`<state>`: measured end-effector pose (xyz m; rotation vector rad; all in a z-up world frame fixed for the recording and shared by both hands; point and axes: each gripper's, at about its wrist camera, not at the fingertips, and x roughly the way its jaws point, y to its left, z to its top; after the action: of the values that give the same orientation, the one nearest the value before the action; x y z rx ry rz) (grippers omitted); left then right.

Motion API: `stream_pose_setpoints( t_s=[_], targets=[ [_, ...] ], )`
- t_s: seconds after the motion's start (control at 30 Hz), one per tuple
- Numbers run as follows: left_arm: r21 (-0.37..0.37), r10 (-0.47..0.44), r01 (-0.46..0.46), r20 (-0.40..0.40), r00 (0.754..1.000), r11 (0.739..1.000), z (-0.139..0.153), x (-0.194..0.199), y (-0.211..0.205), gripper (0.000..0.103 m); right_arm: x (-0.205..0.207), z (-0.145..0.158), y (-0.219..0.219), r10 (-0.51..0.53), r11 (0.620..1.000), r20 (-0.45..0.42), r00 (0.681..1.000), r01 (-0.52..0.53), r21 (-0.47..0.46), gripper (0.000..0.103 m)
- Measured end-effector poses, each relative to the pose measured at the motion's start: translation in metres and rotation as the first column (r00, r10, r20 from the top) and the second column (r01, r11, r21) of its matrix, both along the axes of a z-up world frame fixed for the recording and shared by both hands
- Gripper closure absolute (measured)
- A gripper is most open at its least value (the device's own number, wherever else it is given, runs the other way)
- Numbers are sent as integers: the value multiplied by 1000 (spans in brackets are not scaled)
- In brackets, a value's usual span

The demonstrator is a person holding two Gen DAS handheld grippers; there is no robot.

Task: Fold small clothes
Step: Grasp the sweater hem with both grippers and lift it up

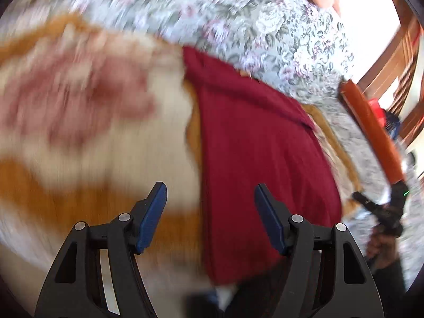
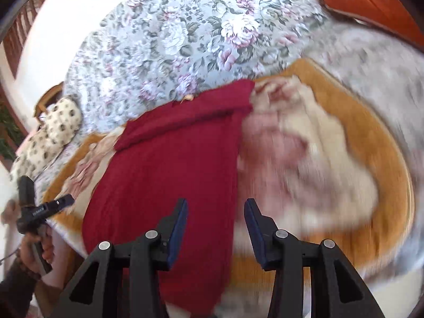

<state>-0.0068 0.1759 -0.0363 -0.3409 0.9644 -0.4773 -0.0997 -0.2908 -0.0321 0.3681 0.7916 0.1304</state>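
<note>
The red cloth [image 2: 164, 164] lies folded on an orange-and-cream towel [image 2: 331, 143] over the floral sheet [image 2: 201, 31]. Both the left gripper [image 1: 210, 201] and the right gripper [image 2: 216, 217] hover with jaws apart, holding nothing. From the right wrist, a spotted pillow [image 2: 50, 129] sits at 9 o'clock, an orange cushion [image 2: 371, 5] at 2. Open sheet lies at 12. The towel is blurred; the cloth's near edge is cut off.

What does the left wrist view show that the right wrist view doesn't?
Left wrist only: the right hand-held gripper from outside, beside a blurred orange bar.

Right wrist only: a cream spotted cushion at the bed's edge, and the left hand-held gripper held in a hand.

Both: the dark red knit garment lying on an orange-and-cream patterned blanket over the floral bedspread, each view's own jaws open and empty.
</note>
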Motion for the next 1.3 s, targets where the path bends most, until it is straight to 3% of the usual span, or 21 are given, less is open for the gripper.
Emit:
stream_pose_setpoints(
  t_s=[0.1, 0.2, 0.3, 0.37, 0.43, 0.47, 0.53, 0.63, 0.67, 0.9, 1.03, 1.23, 1.27, 1.3],
  targets=[
    [-58, 0, 0, -9, 1000, 998, -26, -34, 4, 34, -35, -27, 3, 34, 998, -32, 999, -33, 44, 59],
    [-58, -67, 65, -32, 997, 996, -33, -41, -15, 34, -53, -53, 6, 37, 998, -106, 994, -32, 48, 59],
    [-7, -98, 98, -32, 995, 995, -38, -43, -34, 34, -60, -62, 10, 34, 999, -133, 990, -33, 10, 59],
    [-23, -111, 110, -67, 992, 994, -46, -44, -39, 34, -61, -60, 12, 36, 999, -121, 992, -35, 4, 59],
    [-11, -124, 124, -34, 992, 992, -43, -45, -44, 34, -60, -57, 14, 34, 999, -103, 994, -33, 10, 59],
    [-6, -118, 118, -28, 993, 993, -42, -44, -43, 37, -59, -57, 15, 35, 999, -96, 995, -34, 13, 59],
    [-7, -94, 94, -28, 995, 996, -42, -41, -42, 62, -57, -56, 19, 43, 999, -92, 995, -43, 9, 59],
    [-8, -90, 90, -77, 993, 996, -48, -35, -36, 86, -58, -57, 20, 50, 999, -86, 995, -49, 19, 59],
    [-19, -95, 94, -90, 991, 995, -49, -35, -33, 88, -59, -57, 18, 49, 998, -78, 996, -46, 39, 59],
    [-68, -107, 101, -76, 991, 993, -43, -40, -25, 88, -66, -67, -5, -25, 970, -77, 997, 43, 239, 59],
    [-77, -110, 104, -75, 991, 992, -45, -37, -27, 88, -59, -74, -1, 40, 935, -61, 997, -16, 353, 58],
    [-118, -99, 86, -112, 989, 989, -54, -27, -24, 88, -38, -96, 23, 111, 944, -130, 985, -64, 322, 59],
    [-114, -100, 88, -107, 989, 990, -53, -28, -25, 88, -38, -96, 23, 117, 940, -122, 986, -70, 334, 62],
    [-106, -104, 93, -100, 990, 990, -52, -29, -26, 88, -37, -93, 24, 124, 944, -114, 986, -82, 320, 84]
  ],
)
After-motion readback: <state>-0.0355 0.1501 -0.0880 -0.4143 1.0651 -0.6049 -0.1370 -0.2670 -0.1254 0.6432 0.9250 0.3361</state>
